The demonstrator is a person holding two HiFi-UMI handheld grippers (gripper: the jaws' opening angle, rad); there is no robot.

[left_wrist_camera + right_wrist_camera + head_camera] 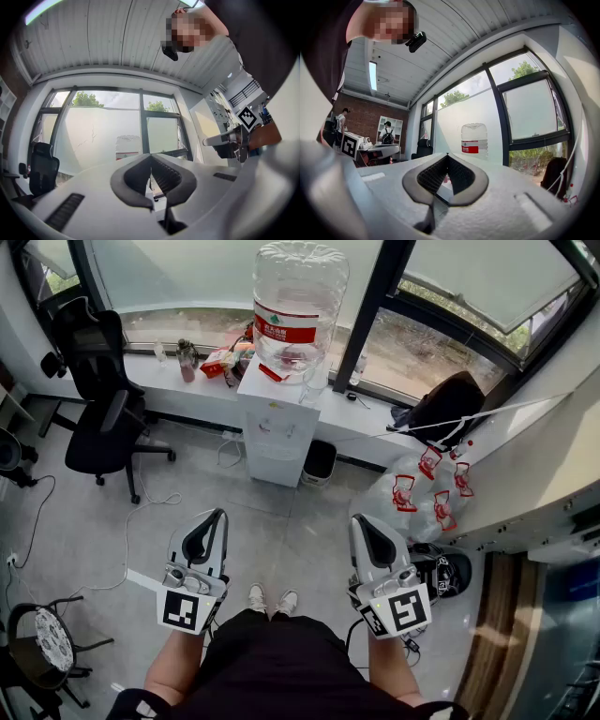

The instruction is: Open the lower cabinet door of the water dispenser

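Before the water dispenser [277,432], left gripper [217,516] and right gripper [360,520] fingers meet, empty.

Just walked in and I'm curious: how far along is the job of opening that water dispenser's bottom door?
Nothing looks done: the lower cabinet door of the water dispenser appears closed. Nothing is in hand; the left gripper and right gripper are shut, empty and well short of it. Left to do: walk up, catch the door, pull it open.
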